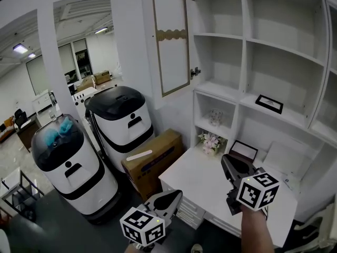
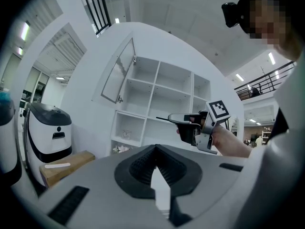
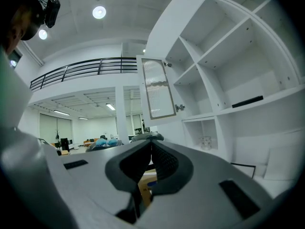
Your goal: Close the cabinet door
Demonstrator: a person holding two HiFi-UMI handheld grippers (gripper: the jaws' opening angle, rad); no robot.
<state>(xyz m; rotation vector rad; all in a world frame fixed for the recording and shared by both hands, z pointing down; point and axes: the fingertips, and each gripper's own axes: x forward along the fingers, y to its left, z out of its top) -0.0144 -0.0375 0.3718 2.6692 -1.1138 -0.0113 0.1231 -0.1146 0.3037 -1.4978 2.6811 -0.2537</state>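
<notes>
The cabinet door (image 1: 171,36) is a white frame with a ribbed glass pane, and it stands swung open at the upper left of the white shelf unit (image 1: 245,51). It also shows in the left gripper view (image 2: 116,73) and in the right gripper view (image 3: 158,89), where its small knob (image 3: 180,108) is visible. My left gripper (image 1: 176,194) is low beside the desk, shut and holding nothing (image 2: 155,146). Over the desk my right gripper (image 1: 225,158) is shut and holds nothing (image 3: 151,140). Both point toward the shelves, well below the door.
A white desk (image 1: 205,181) stands under the shelves, with a flower bunch (image 1: 210,141) and a black frame (image 1: 243,151) on it. A cardboard box (image 1: 155,157) and two white-and-black machines (image 1: 124,120) (image 1: 71,165) stand at left. A picture frame (image 1: 269,103) lies on a shelf.
</notes>
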